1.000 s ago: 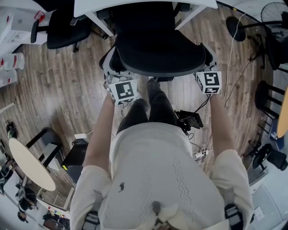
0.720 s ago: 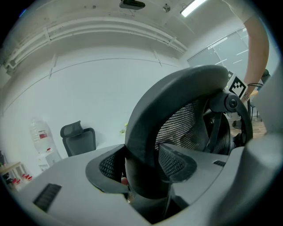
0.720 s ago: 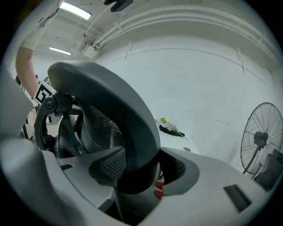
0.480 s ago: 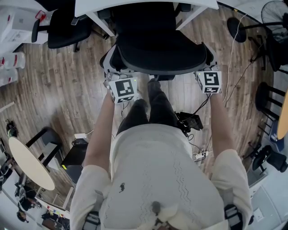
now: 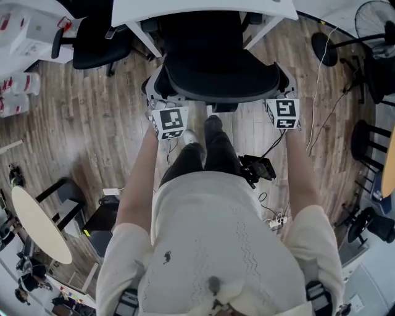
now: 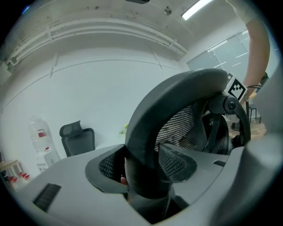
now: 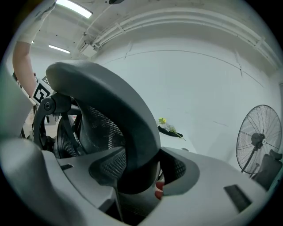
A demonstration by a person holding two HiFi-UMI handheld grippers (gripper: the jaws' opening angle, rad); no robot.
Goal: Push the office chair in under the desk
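Left gripper (image 6: 142, 170): jaws pinch the left rim of the office chair (image 5: 222, 74) backrest, one pad on each side. Right gripper (image 7: 138, 171): clamped likewise on the right rim. Chair seat sits partly under the near edge of the white desk (image 5: 185, 8); backrest stands clear of that edge. Second black chair (image 5: 92, 42) near the desk's left end

top (image 5: 216, 241): white short-sleeved knit | trousers (image 5: 213, 154): dark grey | left tool (image 6: 142, 167), right tool (image 7: 140, 171): grey shells, black dimpled pads (image 6: 174, 161) | cubes (image 5: 170, 122): black-white markers
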